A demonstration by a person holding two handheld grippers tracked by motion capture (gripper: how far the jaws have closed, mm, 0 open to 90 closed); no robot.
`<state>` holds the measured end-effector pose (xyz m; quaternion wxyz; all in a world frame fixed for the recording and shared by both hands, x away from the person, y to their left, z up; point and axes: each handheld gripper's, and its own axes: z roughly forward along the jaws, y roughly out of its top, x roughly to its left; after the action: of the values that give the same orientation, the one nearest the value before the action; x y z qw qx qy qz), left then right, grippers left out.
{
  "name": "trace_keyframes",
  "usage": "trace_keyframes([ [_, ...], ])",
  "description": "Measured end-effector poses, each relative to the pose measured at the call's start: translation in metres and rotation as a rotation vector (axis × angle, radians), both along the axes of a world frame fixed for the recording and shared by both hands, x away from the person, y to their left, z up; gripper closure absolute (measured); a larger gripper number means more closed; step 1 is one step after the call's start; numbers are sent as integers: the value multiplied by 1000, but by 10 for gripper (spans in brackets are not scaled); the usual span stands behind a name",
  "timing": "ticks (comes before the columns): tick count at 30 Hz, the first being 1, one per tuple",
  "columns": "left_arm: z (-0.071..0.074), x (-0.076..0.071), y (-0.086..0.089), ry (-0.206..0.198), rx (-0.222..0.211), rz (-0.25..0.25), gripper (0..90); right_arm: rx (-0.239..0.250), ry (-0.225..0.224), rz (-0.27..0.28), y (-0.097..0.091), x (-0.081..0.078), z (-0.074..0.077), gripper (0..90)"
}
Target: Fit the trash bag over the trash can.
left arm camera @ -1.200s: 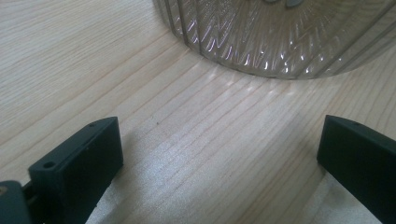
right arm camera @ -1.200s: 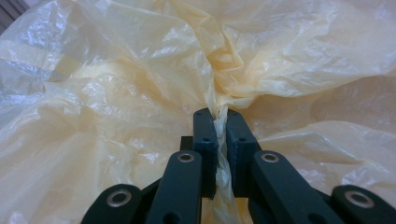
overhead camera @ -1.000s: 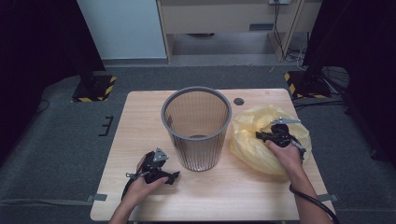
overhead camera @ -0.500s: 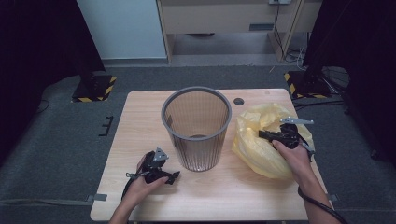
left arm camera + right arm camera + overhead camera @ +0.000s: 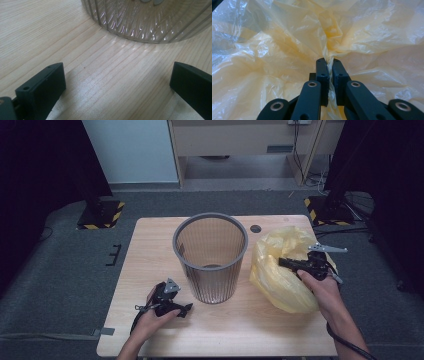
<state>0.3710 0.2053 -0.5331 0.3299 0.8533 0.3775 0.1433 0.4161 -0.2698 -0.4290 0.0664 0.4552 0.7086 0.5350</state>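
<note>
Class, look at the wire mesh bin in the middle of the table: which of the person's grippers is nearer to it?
Left. The left gripper rests beside the bin, near its base; the right gripper is farther off, pinching the yellow bag.

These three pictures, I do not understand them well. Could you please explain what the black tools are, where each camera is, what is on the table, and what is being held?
A person sits at a wooden table and holds a hand-operated tool with two black jaws in each hand. No robot arm is present.

The high view looks down from above the person's side. The two gripper views come from small cameras riding on the tools, looking along their jaws.

On the table stand a grey ribbed wastebasket and a crumpled yellow plastic bag beside it.

The right gripper is shut on a fold of the bag. The left gripper rests open near the foot of the basket, with bare wood between its jaws.

It looks as if the bag is meant to line the basket, though that is a guess.
</note>
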Motion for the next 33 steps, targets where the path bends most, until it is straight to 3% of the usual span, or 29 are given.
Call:
trace_keyframes([
  [6, 0, 0, 0, 1, 1, 1, 0, 12, -11, 23, -1, -10, 11, 863],
  [15, -1, -1, 0, -5, -5, 7, 0, 57, -50, 36, 0, -23, 42, 863],
  [33, 0, -1, 0, -4, -5, 6, 0, 50, -113, 89, 19, -37, 85, 863],
])
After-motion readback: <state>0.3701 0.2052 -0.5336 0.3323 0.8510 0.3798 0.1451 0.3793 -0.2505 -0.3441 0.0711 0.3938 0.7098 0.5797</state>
